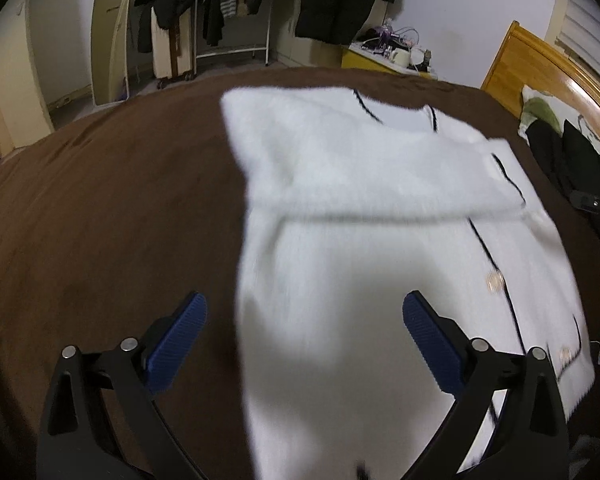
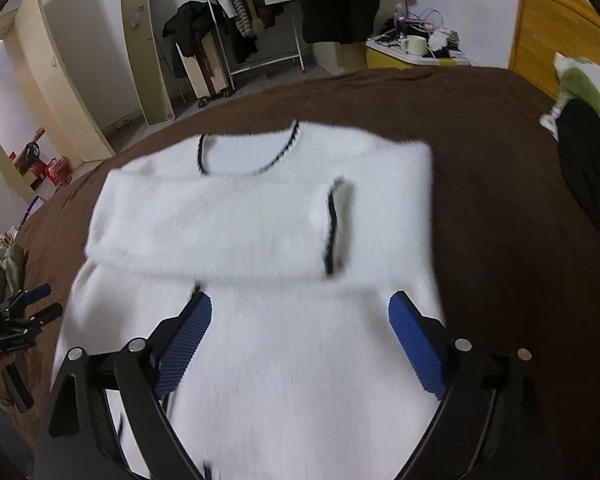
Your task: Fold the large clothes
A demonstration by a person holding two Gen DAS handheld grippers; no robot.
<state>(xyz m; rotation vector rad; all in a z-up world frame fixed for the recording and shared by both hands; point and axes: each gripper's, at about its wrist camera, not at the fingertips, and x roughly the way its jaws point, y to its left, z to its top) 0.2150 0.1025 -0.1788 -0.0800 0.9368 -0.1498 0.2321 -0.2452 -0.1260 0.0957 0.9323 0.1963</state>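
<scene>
A white fuzzy cardigan (image 2: 260,280) with dark trim is lying flat on the brown bed cover (image 2: 480,200), its sleeves folded across the chest. The right gripper (image 2: 300,308) is hanging over the cardigan's near half, its blue fingers (image 2: 416,344) standing wide with nothing between them. The left gripper (image 1: 304,308) is likewise spread wide and holding nothing, straddling the cardigan's left edge. Only the right wrist view is showing the round neckline (image 2: 248,152) and, at the far left, the left gripper from outside. Only the left wrist view is showing the gold buttons (image 1: 495,280) along the front. Both views are blurring, so the knit's detail is hard to make out, and the near hem is cut off behind the grippers.
</scene>
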